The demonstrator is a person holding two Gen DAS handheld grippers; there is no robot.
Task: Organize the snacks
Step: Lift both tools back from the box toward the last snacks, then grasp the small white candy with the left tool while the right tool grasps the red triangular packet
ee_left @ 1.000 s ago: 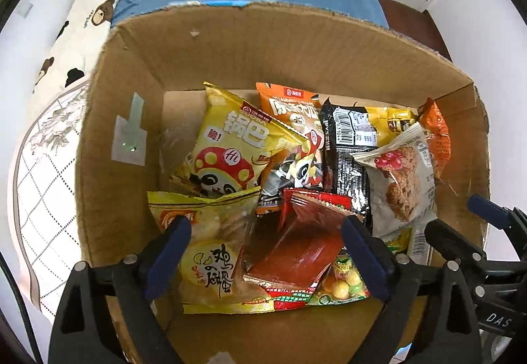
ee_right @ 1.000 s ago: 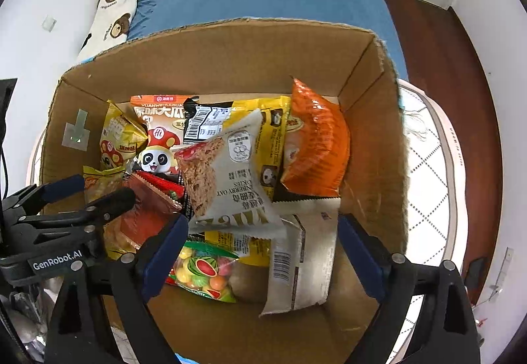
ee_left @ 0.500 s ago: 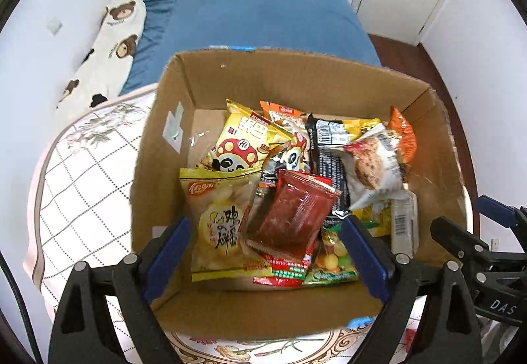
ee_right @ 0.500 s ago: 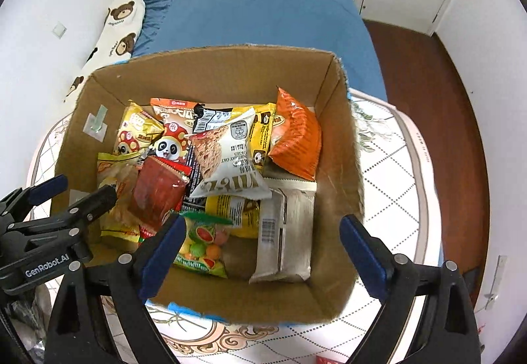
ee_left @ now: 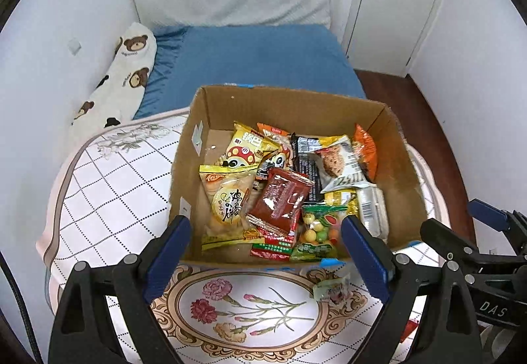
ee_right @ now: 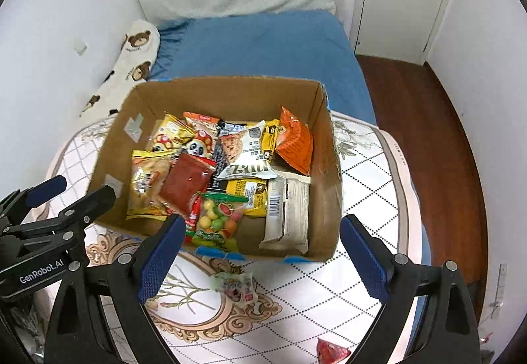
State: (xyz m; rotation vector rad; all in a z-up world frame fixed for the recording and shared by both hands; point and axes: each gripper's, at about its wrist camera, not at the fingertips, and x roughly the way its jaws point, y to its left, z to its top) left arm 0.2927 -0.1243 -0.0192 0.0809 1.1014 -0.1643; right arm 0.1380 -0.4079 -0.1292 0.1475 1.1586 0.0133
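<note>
Left wrist view looks down on a cardboard box [ee_left: 395,166] standing on a worktop [ee_left: 108,193] with a checked, flowered cloth. The box is packed with snack packets. A yellow packet [ee_left: 227,199] with large black Chinese characters lies at its left, touching a dark red packet [ee_left: 280,199] beside it. A white oat-bar wrapper [ee_left: 342,163] shows part of a name, too cut off to read. A clear bag of coloured candy balls [ee_left: 318,229] sits against the near wall.

The left gripper [ee_left: 265,248] hangs above the box's near edge, jaws wide apart with nothing between them. The right gripper [ee_right: 262,248] is likewise spread and empty. Its body reads "DAS"; the left one's reads "GenRobot.AI" in the right wrist view. A small loose sweet packet [ee_right: 235,286] lies on the cloth outside the box, and a red wrapper [ee_right: 331,351] lies nearer the cloth's edge.
</note>
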